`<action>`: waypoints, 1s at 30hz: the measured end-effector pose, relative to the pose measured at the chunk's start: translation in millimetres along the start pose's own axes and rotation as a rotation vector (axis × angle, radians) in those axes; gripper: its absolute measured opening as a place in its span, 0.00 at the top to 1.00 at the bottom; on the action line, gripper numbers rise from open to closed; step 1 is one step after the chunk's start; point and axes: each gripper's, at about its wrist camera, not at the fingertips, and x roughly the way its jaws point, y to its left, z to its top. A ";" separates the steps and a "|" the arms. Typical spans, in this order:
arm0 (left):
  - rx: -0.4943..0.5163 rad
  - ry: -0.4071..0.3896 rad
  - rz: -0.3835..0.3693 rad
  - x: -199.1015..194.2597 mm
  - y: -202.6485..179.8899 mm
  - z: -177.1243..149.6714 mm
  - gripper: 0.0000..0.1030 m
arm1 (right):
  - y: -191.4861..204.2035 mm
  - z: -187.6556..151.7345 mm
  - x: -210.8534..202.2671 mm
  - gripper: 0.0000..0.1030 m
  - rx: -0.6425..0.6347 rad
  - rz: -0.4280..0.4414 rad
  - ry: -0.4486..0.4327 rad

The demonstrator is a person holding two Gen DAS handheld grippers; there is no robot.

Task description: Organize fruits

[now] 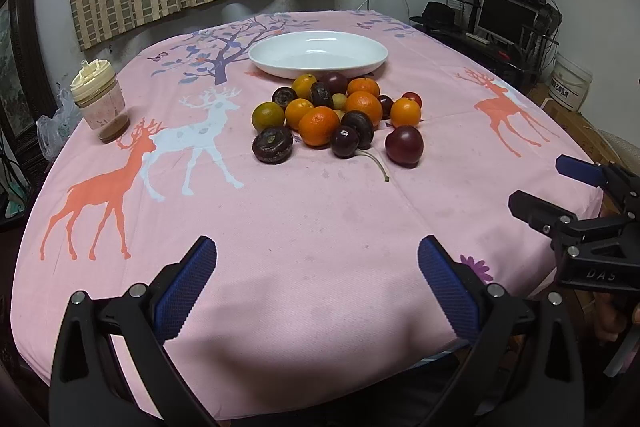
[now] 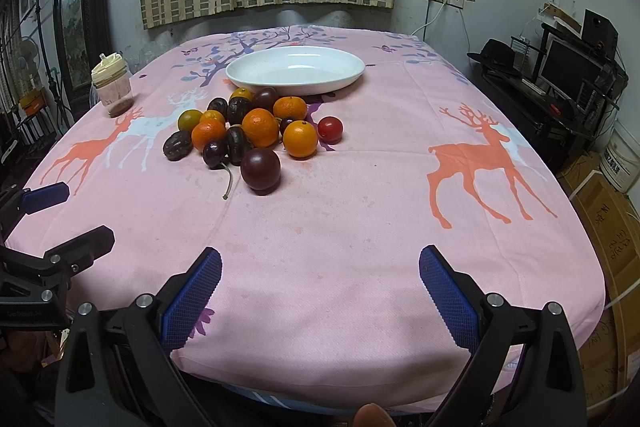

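A pile of fruit (image 1: 340, 111) lies mid-table: several oranges, dark plums, wrinkled dark passion fruits, a greenish citrus (image 1: 267, 115) and a small red tomato (image 2: 330, 129). A loose dark plum (image 2: 260, 169) sits nearest me. An empty white oval plate (image 1: 360, 65) stands just behind the pile, also in the right wrist view (image 2: 340, 77). My left gripper (image 1: 317, 263) is open and empty over the near table edge. My right gripper (image 2: 320, 269) is open and empty beside it; it also shows in the left wrist view (image 1: 540, 183).
A lidded plastic jar (image 1: 101, 99) with brown contents stands at the table's left edge. The pink deer-print tablecloth (image 1: 320, 211) covers the table. A desk with a monitor (image 2: 568, 69) and cardboard boxes (image 2: 612, 227) stand to the right.
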 end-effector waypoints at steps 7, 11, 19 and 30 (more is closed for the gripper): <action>0.002 0.002 0.000 0.2 -0.2 0.3 0.04 | 0.1 0.1 0.3 0.04 0.000 0.000 0.001; 0.002 0.005 -0.001 1.5 -0.5 -1.8 0.04 | 0.3 0.1 0.6 0.04 0.000 -0.001 0.001; 0.002 0.008 -0.001 2.3 -1.2 -3.3 0.04 | 0.1 0.2 2.1 0.04 -0.001 -0.002 0.002; 0.000 0.040 -0.007 10.2 -2.7 -2.2 0.04 | 1.8 0.5 9.5 0.04 -0.007 0.014 -0.011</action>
